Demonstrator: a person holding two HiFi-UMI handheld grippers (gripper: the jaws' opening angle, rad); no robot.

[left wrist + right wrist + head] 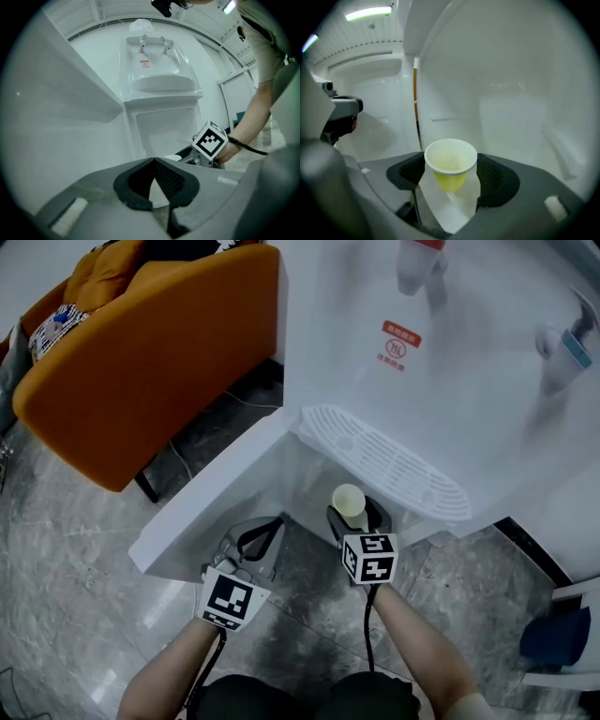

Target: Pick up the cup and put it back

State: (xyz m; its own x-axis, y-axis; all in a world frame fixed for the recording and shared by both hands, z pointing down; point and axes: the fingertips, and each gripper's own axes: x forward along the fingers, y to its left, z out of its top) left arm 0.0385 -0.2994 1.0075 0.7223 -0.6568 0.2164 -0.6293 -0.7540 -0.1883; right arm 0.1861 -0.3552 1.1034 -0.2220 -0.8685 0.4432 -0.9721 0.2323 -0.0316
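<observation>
Holding the yellow cup [450, 164], the right tongs [359, 514] had their two pads pressed against its rim, one on each side. The cup seemed to be lifted a little, just in front of the open cubby [164, 131] at the bottom of the white water machine [403, 381], below the drip tray [384, 460]. The left tongs [154, 161] were closed together with nothing in them. I think the picking up was done. Next, the cup needed to go down softly and stay upright, and then the right tongs should let go.
</observation>
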